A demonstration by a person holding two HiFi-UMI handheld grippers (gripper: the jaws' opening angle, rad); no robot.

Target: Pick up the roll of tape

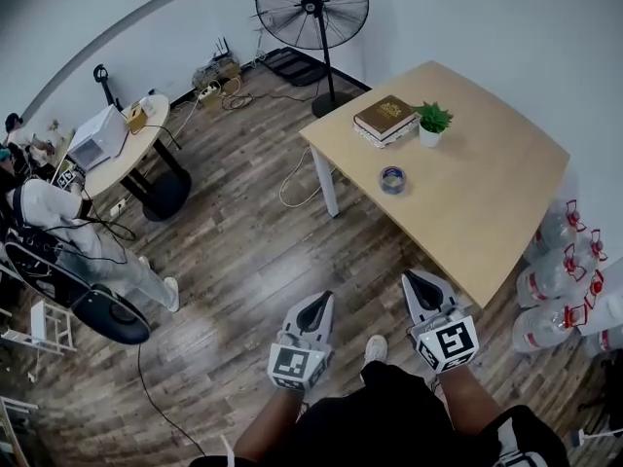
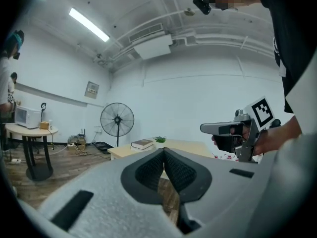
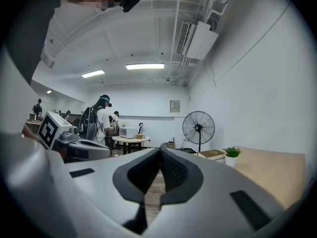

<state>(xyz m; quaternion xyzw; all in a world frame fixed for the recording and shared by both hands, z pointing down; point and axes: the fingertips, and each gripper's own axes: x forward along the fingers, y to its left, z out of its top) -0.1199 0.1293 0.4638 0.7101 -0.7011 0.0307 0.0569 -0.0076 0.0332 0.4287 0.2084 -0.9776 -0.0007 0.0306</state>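
The roll of tape (image 1: 393,179), a small bluish ring, lies flat on the light wooden table (image 1: 487,202), near its left edge. Behind it are a brown book (image 1: 385,120) and a small potted plant (image 1: 433,122). Both grippers hang over the floor, short of the table's near corner. My left gripper (image 1: 322,299) is shut and holds nothing, and so is my right gripper (image 1: 417,278). In the left gripper view, the shut jaws (image 2: 163,150) point at the table with the book (image 2: 142,144). The right gripper view shows its shut jaws (image 3: 160,150) and the plant (image 3: 232,154). The tape shows in neither gripper view.
Several water jugs (image 1: 565,280) stand on the floor right of the table. A standing fan (image 1: 311,8) is at the back. A round table (image 1: 122,149) with a white box stands at left, with a seated person (image 1: 58,227) beside it. Cables lie on the wooden floor.
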